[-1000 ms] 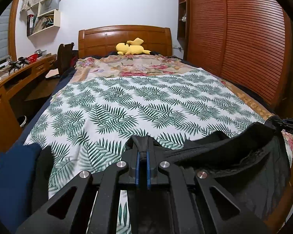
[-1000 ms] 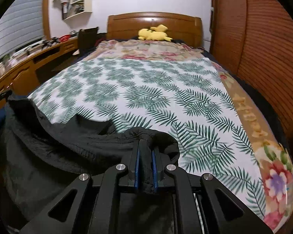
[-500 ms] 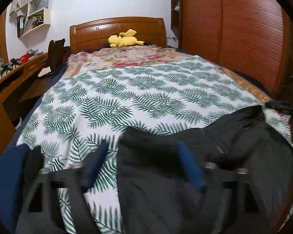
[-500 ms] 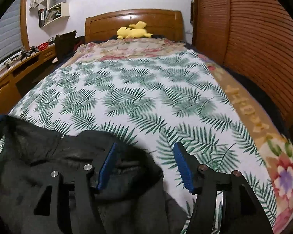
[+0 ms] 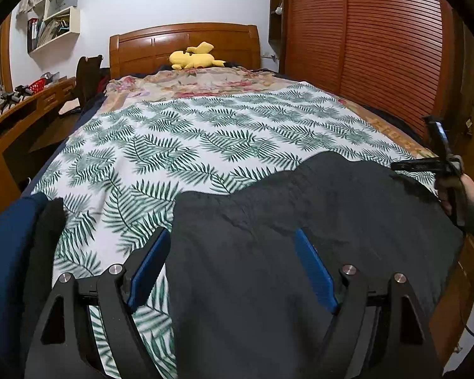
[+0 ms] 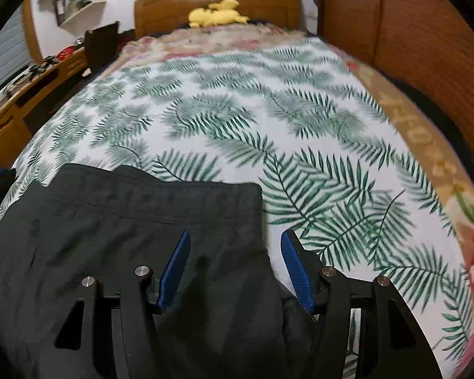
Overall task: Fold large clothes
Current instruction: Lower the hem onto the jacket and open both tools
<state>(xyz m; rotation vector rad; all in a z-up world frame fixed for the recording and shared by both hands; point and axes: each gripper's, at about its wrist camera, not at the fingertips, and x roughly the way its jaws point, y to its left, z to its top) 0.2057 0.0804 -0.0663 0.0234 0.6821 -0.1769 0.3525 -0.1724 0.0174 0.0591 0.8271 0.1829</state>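
The garment (image 5: 316, 221) lies across the bed's (image 5: 205, 132) near end, a plush toy (image 5: 196, 58) at the headboard (image 5: 183, 42) behind.

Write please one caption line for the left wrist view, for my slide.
Open left claw over a dark garment spread flat on the leaf-print bedspread.

One dark grey fabric garment (image 5: 300, 252) lies at the lower centre of the frame. One yellow plush toy (image 5: 194, 59) sits at the upper centre. Two black tongs with blue pads appear: the left tongs (image 5: 230, 246) and the right tongs (image 6: 235, 243).
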